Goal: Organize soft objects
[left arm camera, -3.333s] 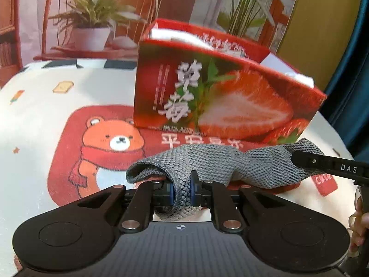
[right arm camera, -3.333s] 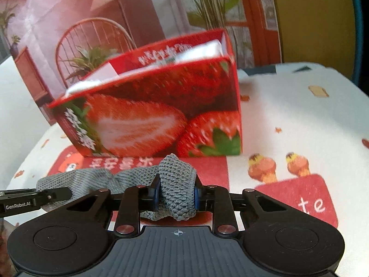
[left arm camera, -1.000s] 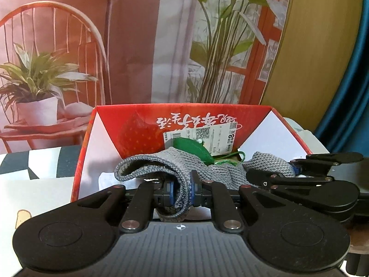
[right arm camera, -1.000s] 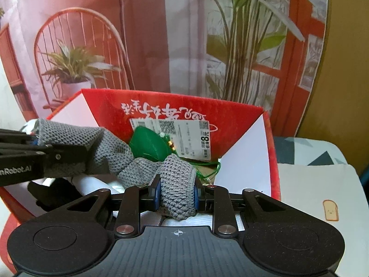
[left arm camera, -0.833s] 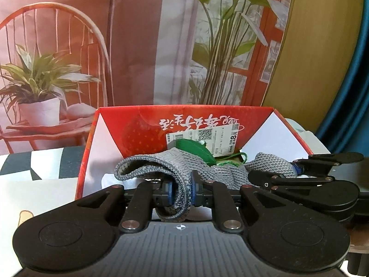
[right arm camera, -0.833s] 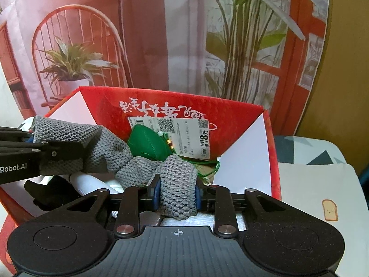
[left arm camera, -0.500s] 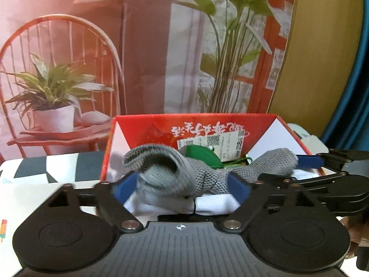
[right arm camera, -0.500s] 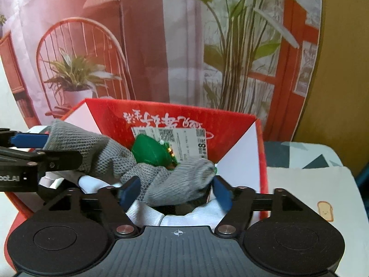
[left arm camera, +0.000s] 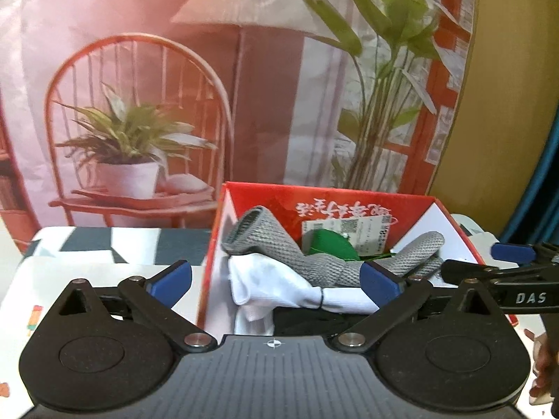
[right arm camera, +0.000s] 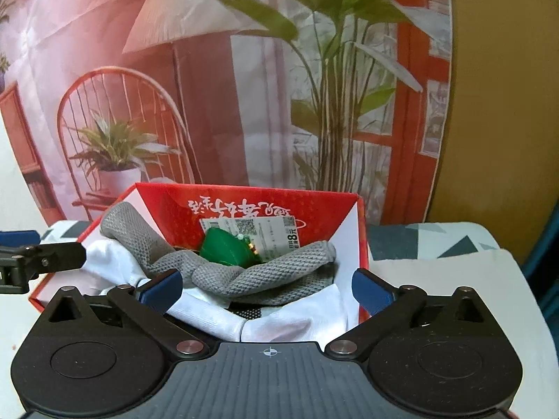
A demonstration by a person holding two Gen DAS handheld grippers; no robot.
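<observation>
Grey knit sock [right arm camera: 244, 276] in red box [right arm camera: 361, 244], both grippers released.
Sock draped over white cloths [right arm camera: 300, 321] beside a green item [right arm camera: 227, 249]; left gripper [left arm camera: 276, 279] and right gripper [right arm camera: 267, 288] jaws opening wide, pads clear of sock.

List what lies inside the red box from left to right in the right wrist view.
White cloth → grey knitted sock → green item → white label with codes → white inner wall of the red strawberry box.
</observation>
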